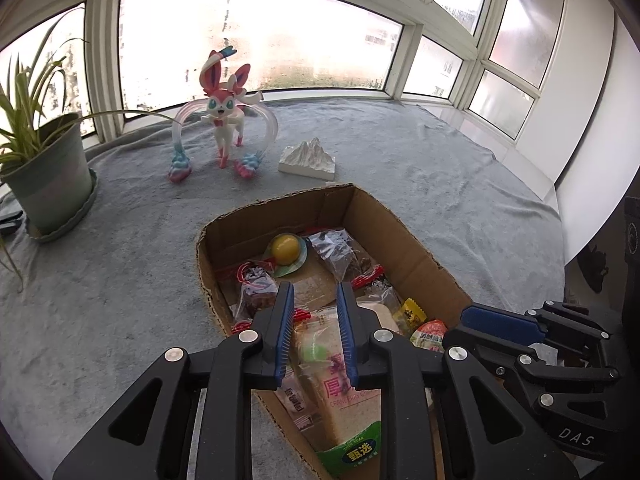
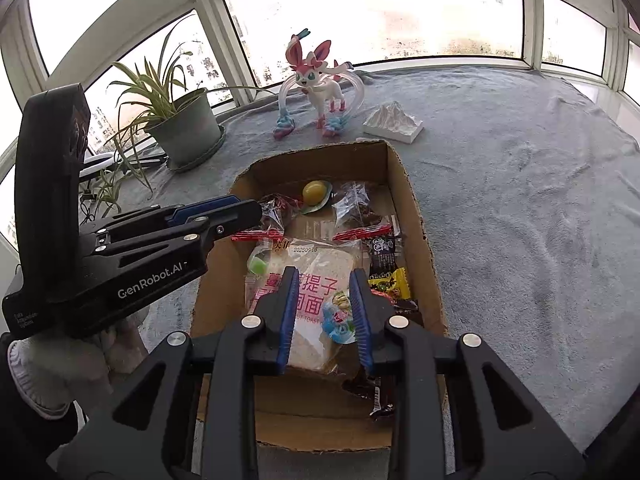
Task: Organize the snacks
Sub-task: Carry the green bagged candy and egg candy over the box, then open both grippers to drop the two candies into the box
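Note:
An open cardboard box [image 1: 400, 232] [image 2: 416, 216] lies on a grey blanket and holds several wrapped snacks. Among them are a large toast pack [image 1: 344, 396] [image 2: 316, 256], a yellow ball-shaped sweet [image 1: 285, 247] [image 2: 313, 191], clear packs with dark contents [image 1: 336, 252] and a yellow candy [image 2: 390, 282]. My left gripper [image 1: 316, 286] [image 2: 256, 212] hovers over the box's left side. Its jaws stand narrowly apart with nothing between them. My right gripper [image 2: 324, 274] [image 1: 466, 316] hangs above the toast pack near the box's right wall, also narrowly apart and holding nothing.
Behind the box stand a pink and white figurine [image 1: 224, 120] [image 2: 316, 88] and a white mountain model [image 1: 308, 158] [image 2: 394, 122]. A potted plant [image 1: 48, 184] [image 2: 186, 132] sits at the far left. A gloved hand [image 2: 80, 360] holds the left gripper. Windows ring the blanket.

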`<state>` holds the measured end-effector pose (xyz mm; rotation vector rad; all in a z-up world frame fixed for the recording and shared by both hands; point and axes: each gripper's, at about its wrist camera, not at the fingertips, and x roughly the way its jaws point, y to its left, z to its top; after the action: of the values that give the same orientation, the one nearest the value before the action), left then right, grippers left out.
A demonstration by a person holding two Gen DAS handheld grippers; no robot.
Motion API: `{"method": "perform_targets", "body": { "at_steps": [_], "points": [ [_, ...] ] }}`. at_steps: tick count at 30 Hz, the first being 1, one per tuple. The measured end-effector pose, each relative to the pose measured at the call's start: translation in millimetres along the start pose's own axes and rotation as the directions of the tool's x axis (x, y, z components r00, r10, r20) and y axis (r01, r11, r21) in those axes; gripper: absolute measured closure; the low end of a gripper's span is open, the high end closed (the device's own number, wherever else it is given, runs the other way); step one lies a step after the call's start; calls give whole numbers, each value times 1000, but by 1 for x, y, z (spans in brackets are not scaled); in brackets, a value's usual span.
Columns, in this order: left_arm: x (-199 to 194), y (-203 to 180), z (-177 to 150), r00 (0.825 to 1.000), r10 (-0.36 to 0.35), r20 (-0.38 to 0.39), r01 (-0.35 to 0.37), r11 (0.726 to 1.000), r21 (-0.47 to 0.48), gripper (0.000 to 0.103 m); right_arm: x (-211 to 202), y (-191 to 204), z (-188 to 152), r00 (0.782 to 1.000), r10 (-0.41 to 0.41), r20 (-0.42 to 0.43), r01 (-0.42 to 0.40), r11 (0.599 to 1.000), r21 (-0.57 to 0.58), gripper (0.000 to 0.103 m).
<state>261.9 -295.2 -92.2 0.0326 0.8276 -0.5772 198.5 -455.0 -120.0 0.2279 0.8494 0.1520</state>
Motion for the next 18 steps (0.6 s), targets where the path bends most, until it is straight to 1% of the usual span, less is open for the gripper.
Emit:
{"method": "perform_targets", "body": {
  "at_steps": [3,5,6,7,8,13,14,16,17,18],
  "points": [
    [-4,1,1,1000,-1,6,1,1000,0,83,-2,1,-1,1000,-7,1,7,1000,-1,75],
    [-7,2,1,1000,-2,10,2,1000,-2,80,-5,2,-2,1000,-12,3,12,1000,3,73],
    [-9,3,1,1000,-3,15,3,1000,-3,75,-6,2,-2,1000,-16,5,16,1000,5,71],
    [-11,3,1,1000,-4,18,4,1000,-3,73,-8,3,-2,1000,-24,11,23,1000,9,61],
    [-14,3,1,1000,-8,21,8,1000,-3,73,-11,3,-3,999,-31,20,31,999,12,56],
    [-29,5,-2,999,-14,38,14,1000,0,72,-27,11,-4,998,-55,42,54,998,19,56],
    [-34,6,-3,999,-13,44,14,1000,-1,70,-30,13,-4,997,-64,43,63,998,20,56],
    [-43,7,-6,998,-18,54,19,1000,-4,61,-36,19,-6,996,-73,47,72,997,20,55],
    [-47,7,-8,998,-19,55,20,1000,-8,60,-40,21,-7,995,-84,50,83,996,19,47],
    [-51,8,-10,998,-22,57,22,1000,-11,59,-43,24,-8,994,-97,58,96,995,20,42]
  ]
}}
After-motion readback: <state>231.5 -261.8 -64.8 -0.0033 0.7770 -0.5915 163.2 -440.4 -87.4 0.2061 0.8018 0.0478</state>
